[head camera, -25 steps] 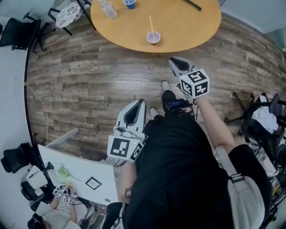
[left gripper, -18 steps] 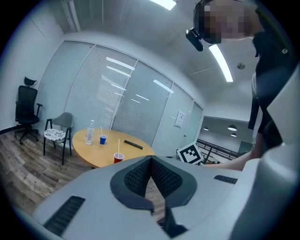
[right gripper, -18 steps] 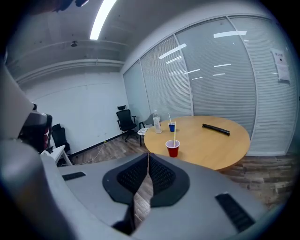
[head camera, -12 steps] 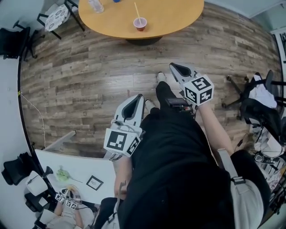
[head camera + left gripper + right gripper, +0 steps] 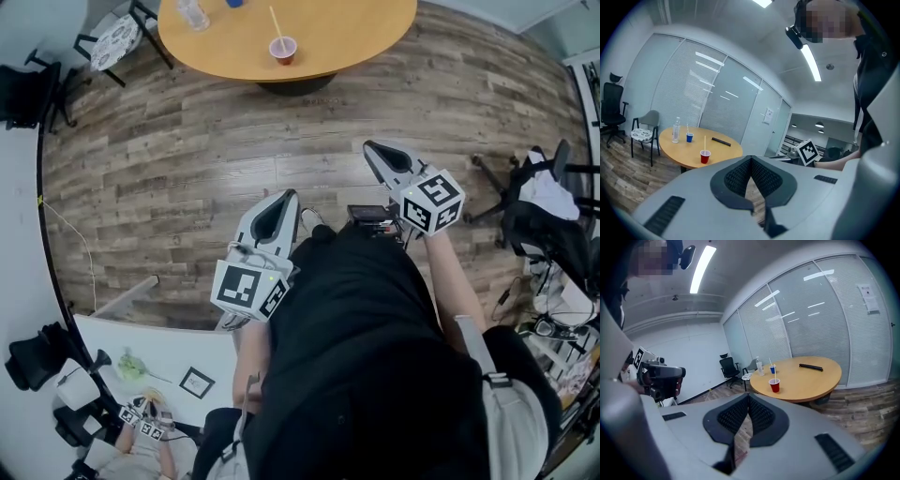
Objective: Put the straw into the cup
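The straw stood in the red cup, well ahead of the left gripper and right gripper, both closed on nothing.

Bright, even light from ceiling strips; streaks of glare on the glass wall; shadows soft; heavy fisheye bending, dark corners in gripper views; table sharp.

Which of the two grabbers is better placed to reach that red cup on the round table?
Right, marginally. The right gripper is held further forward toward the red cup than the left gripper. Both are far off, jaws shut and empty, and a straw already stands in it.
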Tool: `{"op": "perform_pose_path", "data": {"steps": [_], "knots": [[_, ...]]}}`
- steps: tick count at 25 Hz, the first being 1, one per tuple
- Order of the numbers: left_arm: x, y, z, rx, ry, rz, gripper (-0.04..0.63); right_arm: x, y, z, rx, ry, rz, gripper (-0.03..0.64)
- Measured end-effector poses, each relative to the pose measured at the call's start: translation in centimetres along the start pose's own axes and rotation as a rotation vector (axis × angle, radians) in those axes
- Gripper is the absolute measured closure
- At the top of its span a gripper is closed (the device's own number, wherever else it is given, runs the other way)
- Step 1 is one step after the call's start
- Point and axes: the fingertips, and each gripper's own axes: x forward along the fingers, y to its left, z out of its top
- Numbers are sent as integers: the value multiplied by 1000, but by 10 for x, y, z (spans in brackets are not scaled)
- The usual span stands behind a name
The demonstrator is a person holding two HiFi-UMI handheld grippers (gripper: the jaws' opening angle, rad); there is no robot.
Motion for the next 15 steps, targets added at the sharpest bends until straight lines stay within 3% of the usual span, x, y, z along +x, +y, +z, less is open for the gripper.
{"op": "perform_pose_path", "data": {"steps": [7, 15], "knots": [[19, -29, 1, -16, 4, -4, 584, -41, 0, 18, -3, -39, 55, 598], [50, -92, -13, -8, 24, -37, 584, -105, -6, 24, 10, -113, 159, 598]]}}
